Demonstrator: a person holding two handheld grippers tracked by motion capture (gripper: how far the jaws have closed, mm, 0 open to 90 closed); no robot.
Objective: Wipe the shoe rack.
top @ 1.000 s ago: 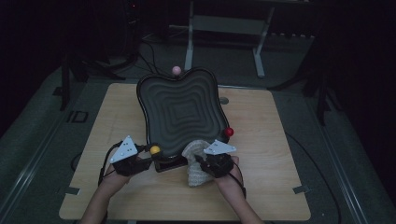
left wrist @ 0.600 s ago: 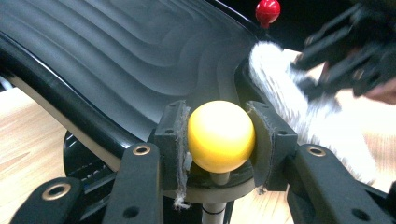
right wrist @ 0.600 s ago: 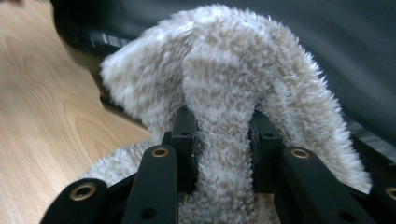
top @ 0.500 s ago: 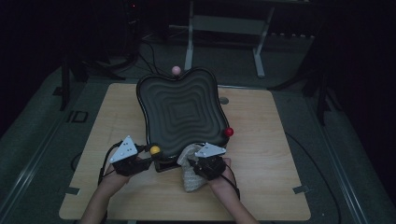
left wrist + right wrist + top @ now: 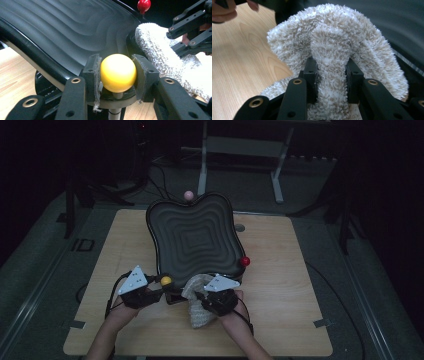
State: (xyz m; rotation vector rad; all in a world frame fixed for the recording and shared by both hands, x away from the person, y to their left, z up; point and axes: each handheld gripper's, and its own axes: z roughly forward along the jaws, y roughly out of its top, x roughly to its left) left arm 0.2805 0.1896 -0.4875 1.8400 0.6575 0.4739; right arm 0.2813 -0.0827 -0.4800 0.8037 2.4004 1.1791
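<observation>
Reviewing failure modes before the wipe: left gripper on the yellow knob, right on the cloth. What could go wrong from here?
1. The left gripper holds only the round yellow knob; it may slip, letting the tilted black tray drop.
2. The cloth hangs loose around the right gripper and could snag the tray rim.

The dark tray looks like smooth moulded plastic with a soft sheen over its rippled steps, and the yellow ball at its near rim is glossy and smooth, as is the red ball at its right corner. Just beside the yellow ball, the cloth is pale terry with a rough, looped, matt pile. The desk under the tray is light wood with visible grain and a dull finish, while the fingers are matt black plastic with frayed grey padding.
</observation>
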